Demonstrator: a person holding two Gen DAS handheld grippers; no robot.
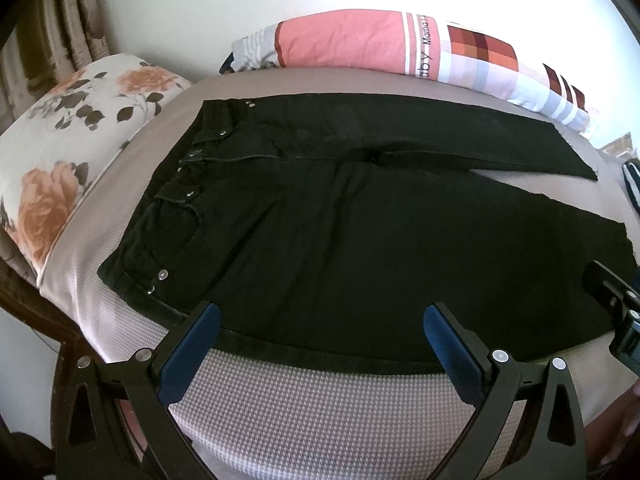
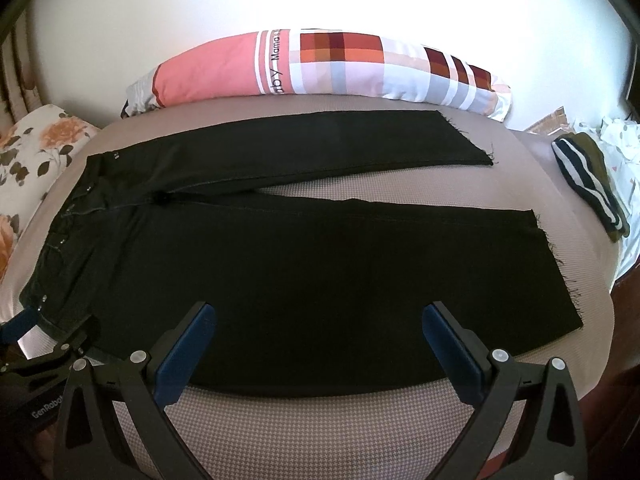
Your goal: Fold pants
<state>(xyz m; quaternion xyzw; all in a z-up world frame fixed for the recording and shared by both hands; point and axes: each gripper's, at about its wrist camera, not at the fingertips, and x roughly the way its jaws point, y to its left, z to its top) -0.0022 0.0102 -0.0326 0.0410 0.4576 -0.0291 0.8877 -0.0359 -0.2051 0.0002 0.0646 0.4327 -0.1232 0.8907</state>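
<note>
You are working over a bed covered in a pale pinkish-grey waffle-textured sheet [image 2: 320, 432], and it carries everything else. Spread flat across it lie the black denim pants [image 2: 304, 264], waistband at your left, both legs running to your right and splayed apart so a wedge of sheet shows between them; the hems are raw and frayed. In the left wrist view you can pick out the pants' metal snap studs [image 1: 196, 155] along the waistband and pocket.

Along the far edge, against the white wall, rests a long bolster pillow in coral pink with a patchwork of red, orange and grey checks [image 2: 320, 68]; its white stripe carries writing you can read in part as "Mama" and "…aby". At the left sits a white cushion printed with orange roses and brown leaves [image 1: 60, 168]. At the far right of the bed lies a folded dark olive garment with navy-and-white stripes [image 2: 588, 184].

Your left gripper [image 1: 320, 320] has its blue-padded jaws spread wide over the near edge of the pants, holding nothing. Your right gripper [image 2: 318, 320] is likewise released above the nearer leg. The left tool's body in the right wrist view bears lettering that seems to read "GenRobot", though it is cut off.
</note>
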